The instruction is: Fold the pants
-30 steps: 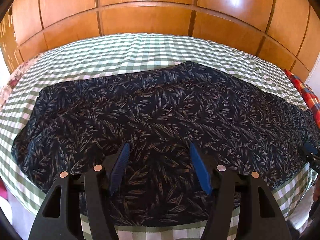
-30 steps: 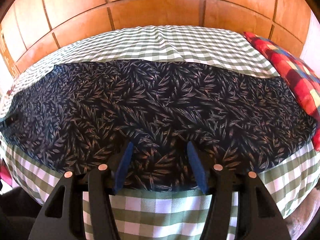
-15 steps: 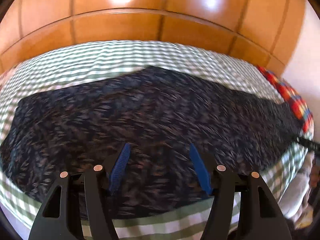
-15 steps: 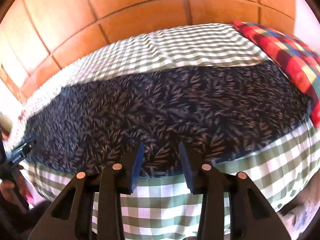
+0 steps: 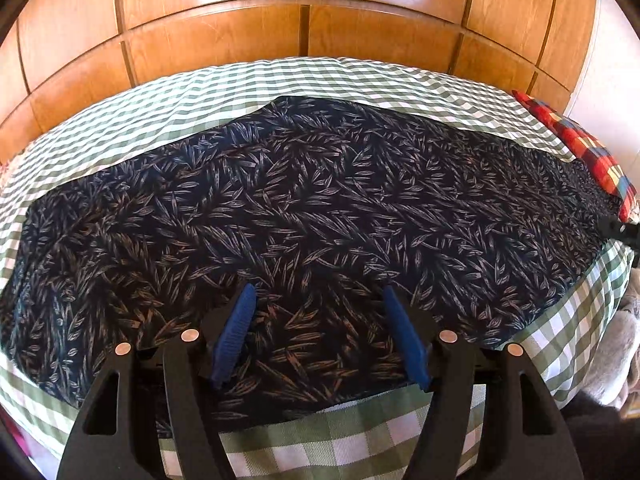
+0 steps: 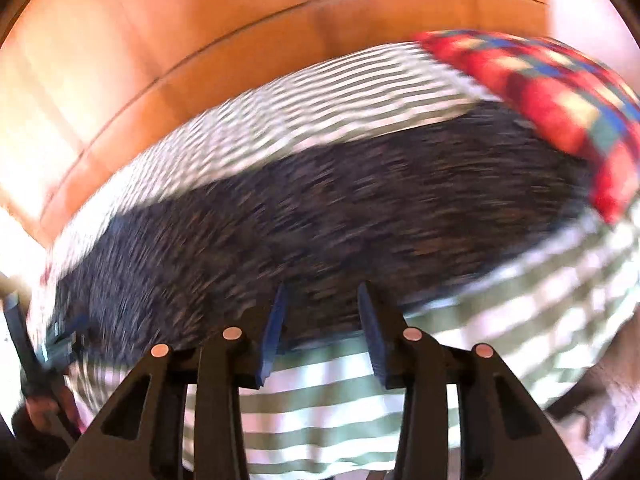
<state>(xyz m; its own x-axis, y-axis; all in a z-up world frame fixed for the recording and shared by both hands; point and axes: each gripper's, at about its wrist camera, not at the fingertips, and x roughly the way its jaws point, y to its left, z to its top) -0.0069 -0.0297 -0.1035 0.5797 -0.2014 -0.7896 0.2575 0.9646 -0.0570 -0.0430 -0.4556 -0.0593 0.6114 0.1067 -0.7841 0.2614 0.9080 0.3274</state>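
Pants (image 5: 312, 216), dark and leaf-printed, lie flat on the checked bedspread (image 5: 320, 80) with their long axis running left to right across both views, the left gripper (image 5: 318, 334) parted over the near edge, the right gripper (image 6: 322, 330) parted, just short of it.

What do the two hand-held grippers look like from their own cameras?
The left hand-held gripper and the right hand-held gripper look alike: black plastic frames with triangular cut-outs, round metal pins at the joints, and two fingers faced with ribbed blue pads. No cables, markings or sleeves show. The right view is motion-blurred, so finer detail there is unclear.
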